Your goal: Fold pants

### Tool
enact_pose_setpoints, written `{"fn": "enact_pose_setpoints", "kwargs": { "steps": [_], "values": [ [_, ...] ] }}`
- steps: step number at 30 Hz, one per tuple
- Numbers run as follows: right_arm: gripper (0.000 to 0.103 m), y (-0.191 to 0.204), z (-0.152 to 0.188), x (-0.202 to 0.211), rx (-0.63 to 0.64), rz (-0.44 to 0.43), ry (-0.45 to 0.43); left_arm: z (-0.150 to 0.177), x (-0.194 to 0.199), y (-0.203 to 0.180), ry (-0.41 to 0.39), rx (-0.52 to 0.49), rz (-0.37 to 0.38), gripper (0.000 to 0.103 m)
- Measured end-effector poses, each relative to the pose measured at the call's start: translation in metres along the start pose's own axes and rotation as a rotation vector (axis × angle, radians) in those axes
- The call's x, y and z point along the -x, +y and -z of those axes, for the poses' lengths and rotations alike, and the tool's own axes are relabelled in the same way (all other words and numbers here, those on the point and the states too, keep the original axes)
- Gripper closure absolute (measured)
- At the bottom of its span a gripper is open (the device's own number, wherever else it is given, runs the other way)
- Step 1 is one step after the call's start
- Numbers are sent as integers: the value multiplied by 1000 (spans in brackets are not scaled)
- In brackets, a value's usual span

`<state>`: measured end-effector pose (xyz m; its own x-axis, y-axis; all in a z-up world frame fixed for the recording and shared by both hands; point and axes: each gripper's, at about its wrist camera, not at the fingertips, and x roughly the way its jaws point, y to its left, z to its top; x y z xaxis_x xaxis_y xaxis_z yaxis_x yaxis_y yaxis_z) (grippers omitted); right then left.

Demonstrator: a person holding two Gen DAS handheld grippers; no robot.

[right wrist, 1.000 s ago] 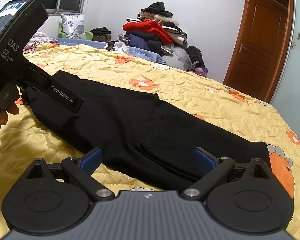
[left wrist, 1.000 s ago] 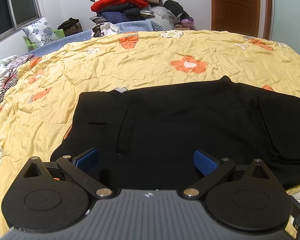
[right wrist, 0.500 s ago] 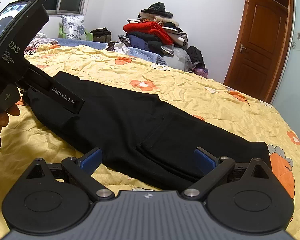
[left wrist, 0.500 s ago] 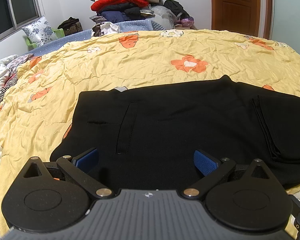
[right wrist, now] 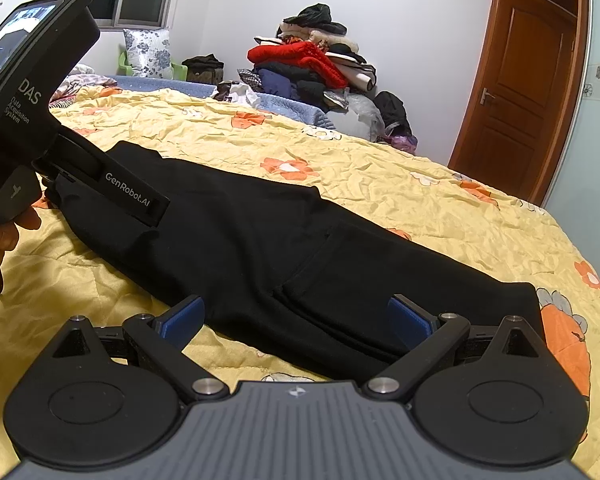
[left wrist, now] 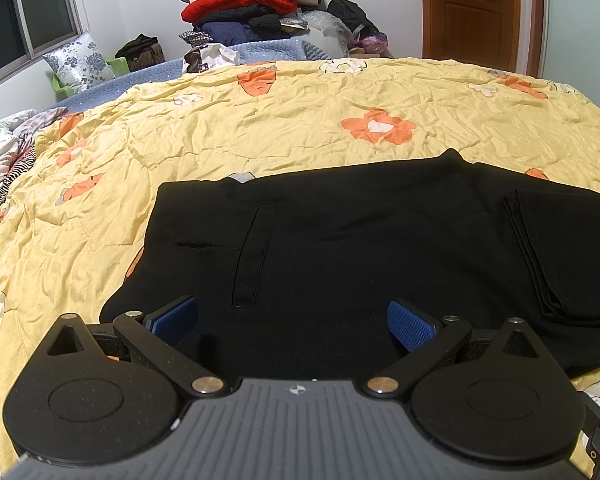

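Black pants (right wrist: 252, 232) laid flat on a yellow floral quilt (left wrist: 300, 120), long axis running left to right across the bed, waist end toward the left, leg end toward the right. Seen from the left wrist: waistband corner and a slit pocket at the near left, pants (left wrist: 340, 240) filling the middle of the view, a folded-over layer with stitched edges at the right. Seen from the right wrist: same garment stretching diagonally from upper left to lower right, one layer lapped over another near the middle, far leg end stopping just short of an orange flower print. Left gripper (left wrist: 292, 320) poised over the waist area, blue pads wide apart, nothing between them; contact with the cloth cannot be told. Right gripper (right wrist: 296, 320) low over the near edge of the leg section, pads likewise spread and empty. Left gripper's body (right wrist: 32, 120) in the right wrist view, with a lit screen and printed lettering, held by a hand (right wrist: 4, 236) at the waist end. Quilt wrinkled, covering most of the bed. Beyond it, a tall heap of clothes (left wrist: 252, 4) with a red item near the top, a flowered pillow (left wrist: 80, 60) in a green container (left wrist: 62, 84) under a dark window (left wrist: 20, 12), a brown wooden door (right wrist: 516, 92) at the right, pale walls.
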<state>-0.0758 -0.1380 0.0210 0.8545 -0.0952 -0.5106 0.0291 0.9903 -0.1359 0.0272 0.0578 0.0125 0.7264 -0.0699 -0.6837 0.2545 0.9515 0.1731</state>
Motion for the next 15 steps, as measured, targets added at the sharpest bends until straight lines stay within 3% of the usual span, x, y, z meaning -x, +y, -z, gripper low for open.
{"fn": "enact_pose_setpoints", "kwargs": {
  "steps": [15],
  "values": [
    [4,0,0,0,0,0,1,3,-2,-1,3,-1,0,0]
  ]
}}
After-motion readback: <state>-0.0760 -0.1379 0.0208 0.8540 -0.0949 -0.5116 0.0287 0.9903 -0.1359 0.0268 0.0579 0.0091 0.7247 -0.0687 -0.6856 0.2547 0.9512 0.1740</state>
